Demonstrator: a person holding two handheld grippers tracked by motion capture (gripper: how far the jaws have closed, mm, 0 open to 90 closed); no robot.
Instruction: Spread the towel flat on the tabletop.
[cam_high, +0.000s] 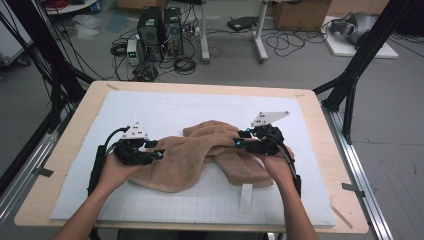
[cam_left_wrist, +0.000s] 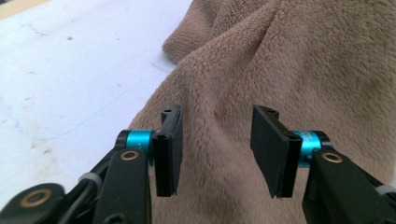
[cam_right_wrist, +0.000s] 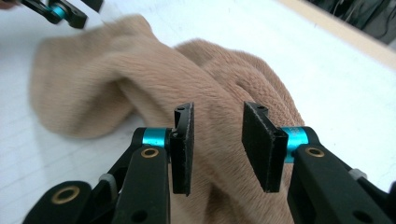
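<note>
Jaws of the left gripper (cam_left_wrist: 217, 151) stand apart over a fold of the tan towel (cam_left_wrist: 289, 70), with the plush cloth showing in the gap and neither pad pressing on it. The right gripper (cam_right_wrist: 217, 147) is parted the same way, its pads hanging above a rumpled ridge of the towel (cam_right_wrist: 154, 70) without clamping it.

From the high view, the left gripper (cam_high: 159, 150) sits at the towel's left end and the right gripper (cam_high: 237, 141) at its right part, the two pointing inward toward each other. Each is held in a hand, the forearms coming in from the near edge.

The towel (cam_high: 195, 155) lies bunched and crumpled near the middle of a white mat (cam_high: 165, 102), which covers most of a light wooden table (cam_high: 330, 150). A small white tab (cam_high: 245, 198) rests on the mat just in front of the towel's right part. Beyond the table, computer towers (cam_high: 160, 32) and loose cables sit on a grey floor.
</note>
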